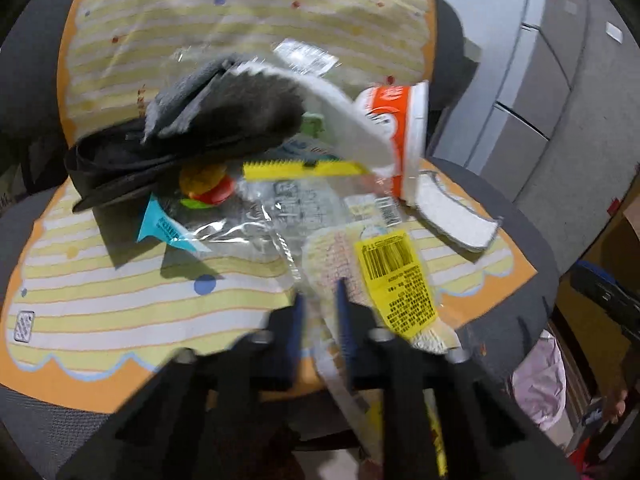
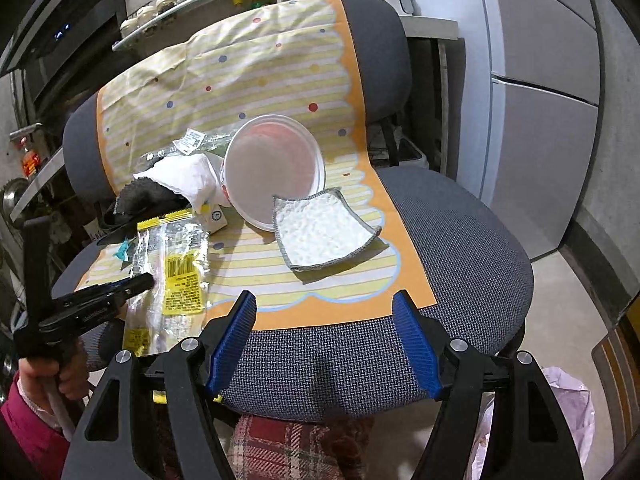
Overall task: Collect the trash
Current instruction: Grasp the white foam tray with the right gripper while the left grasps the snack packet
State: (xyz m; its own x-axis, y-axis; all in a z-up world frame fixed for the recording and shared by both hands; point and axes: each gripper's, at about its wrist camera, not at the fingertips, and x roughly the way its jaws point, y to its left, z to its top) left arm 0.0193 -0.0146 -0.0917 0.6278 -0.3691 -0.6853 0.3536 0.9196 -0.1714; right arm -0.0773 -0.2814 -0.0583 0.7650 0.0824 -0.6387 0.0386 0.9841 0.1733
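Observation:
A clear plastic wrapper with a yellow barcode label lies on the striped cloth over the chair seat; it also shows in the right wrist view. My left gripper is shut on its near edge; it shows from the side in the right wrist view. An empty orange and white cup lies on its side behind, its mouth facing the right wrist view. My right gripper is open and empty above the seat's front edge.
A white and grey cloth pad lies in front of the cup. A dark grey cloth, black strap and small wrappers sit at the seat's left. A pale plastic bag hangs low right. Grey cabinets stand behind.

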